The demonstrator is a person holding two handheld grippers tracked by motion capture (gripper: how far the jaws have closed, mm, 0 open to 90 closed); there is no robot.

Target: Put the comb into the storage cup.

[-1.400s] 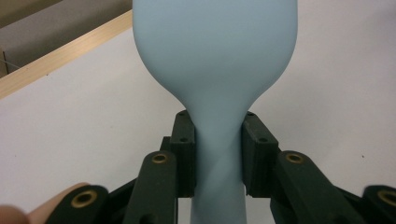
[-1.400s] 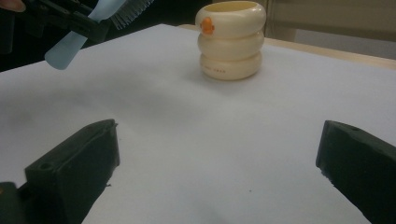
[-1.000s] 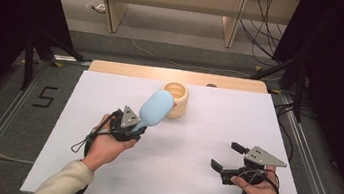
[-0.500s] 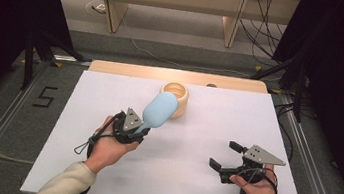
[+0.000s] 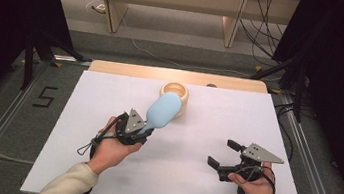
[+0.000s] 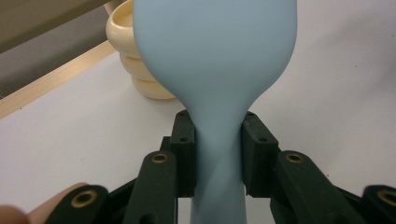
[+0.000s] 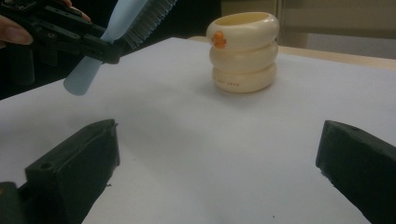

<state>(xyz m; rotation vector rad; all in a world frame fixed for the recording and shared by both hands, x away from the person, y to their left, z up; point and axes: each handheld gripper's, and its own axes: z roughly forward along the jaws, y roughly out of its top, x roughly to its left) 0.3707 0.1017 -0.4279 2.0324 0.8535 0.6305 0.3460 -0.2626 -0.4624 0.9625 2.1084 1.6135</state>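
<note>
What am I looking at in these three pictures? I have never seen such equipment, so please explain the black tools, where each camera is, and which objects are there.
A person sits at a table covered in white and holds a hand tool in each hand, each ending in a two-jaw claw. No robot arm is involved.

The high view looks down from above the person. The other two pictures come from small cameras riding on the tools, looking along their black jaws.

The left claw is shut on the narrow handle of a light blue brush; the right gripper view shows its bristles. The brush is lifted and points toward a cream holder, shaped like stacked rings with a small orange mark, standing on the table.

The right claw is open and holds nothing; it waits low above the white surface.
</note>
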